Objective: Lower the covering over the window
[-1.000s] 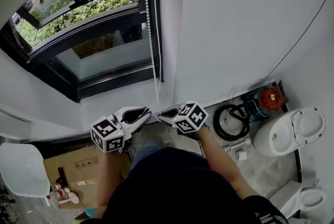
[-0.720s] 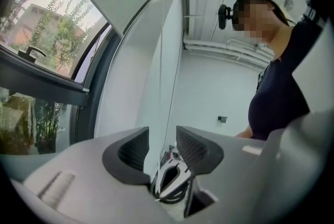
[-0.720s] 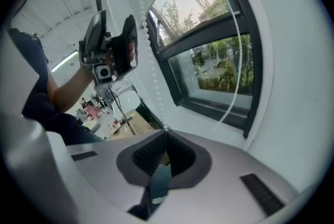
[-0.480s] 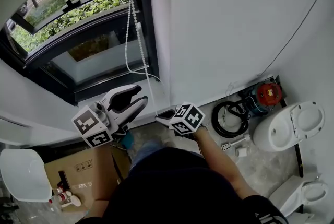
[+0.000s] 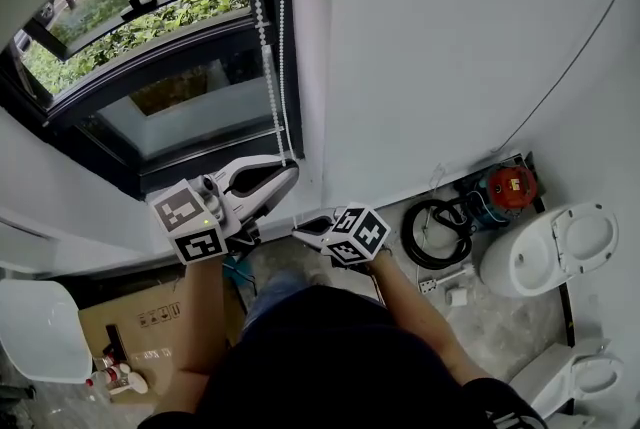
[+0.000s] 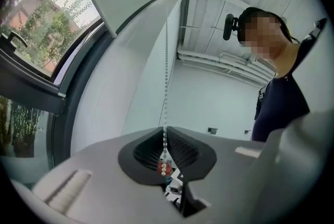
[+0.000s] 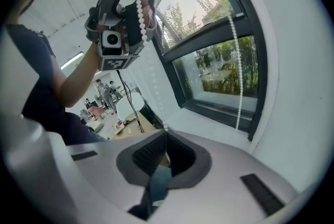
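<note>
White bead chain [image 5: 268,67] hangs at the right edge of the dark-framed window [image 5: 160,67]. Left gripper [image 5: 290,173] has just been closing; its ribbed black pads pinch the chain. Right gripper [image 5: 300,230], lower, clamps the same chain, jaws together.

Dark navy short-sleeved top [image 5: 330,357], plain across the front, right sleeve [image 5: 492,395] with small white print near its edge, forearms bare, blue-grey trousers [image 5: 275,287], black head-mounted camera [image 6: 228,27] on a dark headband.
</note>
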